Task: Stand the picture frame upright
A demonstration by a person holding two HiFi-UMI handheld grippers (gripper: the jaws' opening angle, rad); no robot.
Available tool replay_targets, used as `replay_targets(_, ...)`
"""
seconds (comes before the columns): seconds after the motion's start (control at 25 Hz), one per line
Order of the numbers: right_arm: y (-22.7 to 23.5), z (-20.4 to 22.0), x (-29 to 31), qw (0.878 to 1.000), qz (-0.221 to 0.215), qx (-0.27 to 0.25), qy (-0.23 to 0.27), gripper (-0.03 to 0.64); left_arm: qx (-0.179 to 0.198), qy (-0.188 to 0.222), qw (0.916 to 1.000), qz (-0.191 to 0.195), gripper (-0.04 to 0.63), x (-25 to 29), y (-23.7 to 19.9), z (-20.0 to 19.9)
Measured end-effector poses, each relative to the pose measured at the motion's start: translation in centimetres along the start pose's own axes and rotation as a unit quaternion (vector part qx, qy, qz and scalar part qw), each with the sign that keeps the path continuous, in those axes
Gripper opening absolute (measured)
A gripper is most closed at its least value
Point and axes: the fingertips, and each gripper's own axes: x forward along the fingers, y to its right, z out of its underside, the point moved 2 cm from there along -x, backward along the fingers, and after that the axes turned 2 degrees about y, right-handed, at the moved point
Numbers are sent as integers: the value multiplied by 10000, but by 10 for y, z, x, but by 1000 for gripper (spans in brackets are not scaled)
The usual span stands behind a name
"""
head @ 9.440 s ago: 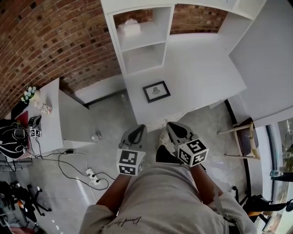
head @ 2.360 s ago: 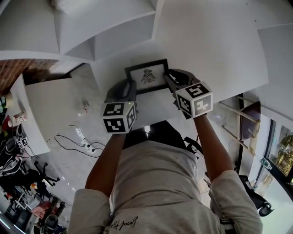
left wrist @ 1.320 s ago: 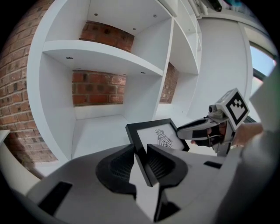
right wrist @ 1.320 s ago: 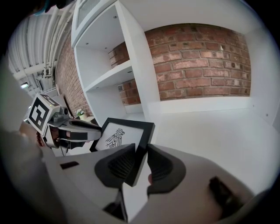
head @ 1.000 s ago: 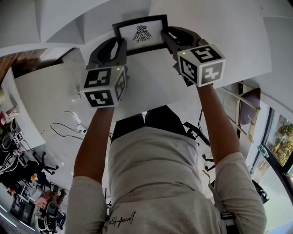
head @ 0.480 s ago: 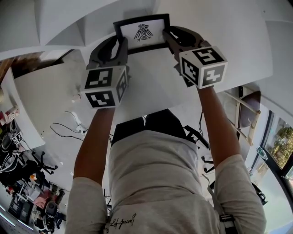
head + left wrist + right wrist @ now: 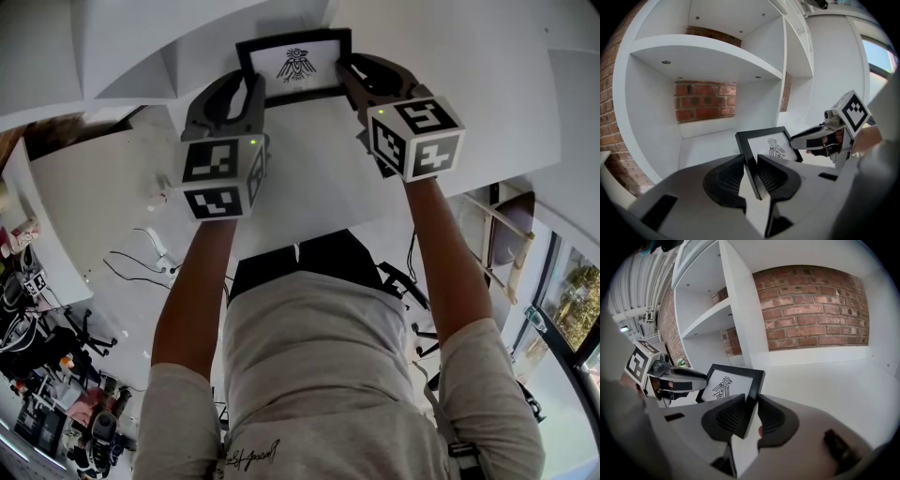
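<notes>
The picture frame (image 7: 295,64) is black with a white mat and a bird drawing. It is held tilted above the white desk (image 7: 309,169), facing me. My left gripper (image 7: 248,92) is shut on its left edge, and my right gripper (image 7: 349,77) is shut on its right edge. In the left gripper view the frame (image 7: 769,145) runs between the ribbed pads (image 7: 731,176), with the right gripper (image 7: 820,139) across from it. In the right gripper view the frame (image 7: 726,384) sits between the pads (image 7: 729,416), and the left gripper (image 7: 677,376) holds the far side.
A white shelf unit (image 7: 708,51) with open compartments rises just behind the frame, with a brick wall (image 7: 811,310) at its back. Cables (image 7: 155,253) lie on the floor at the left, and a wooden chair (image 7: 497,234) stands at the right.
Earlier the frame lay flat on the desk, untouched, with both grippers low. Both have since closed on its sides and tilted it up. Over the last second nothing has visibly moved.
</notes>
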Motion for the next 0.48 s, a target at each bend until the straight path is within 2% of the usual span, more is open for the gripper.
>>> replay_targets(0.28, 6, 9, 10, 9999, 123, -6, 0, 95, 90, -63, 9999, -66, 94, 11, -4, 6)
replay_targets(0.48, 11, 9, 15, 9996, 282, 73, -34, 74, 21, -100, 9998, -198, 77, 17, -8, 8)
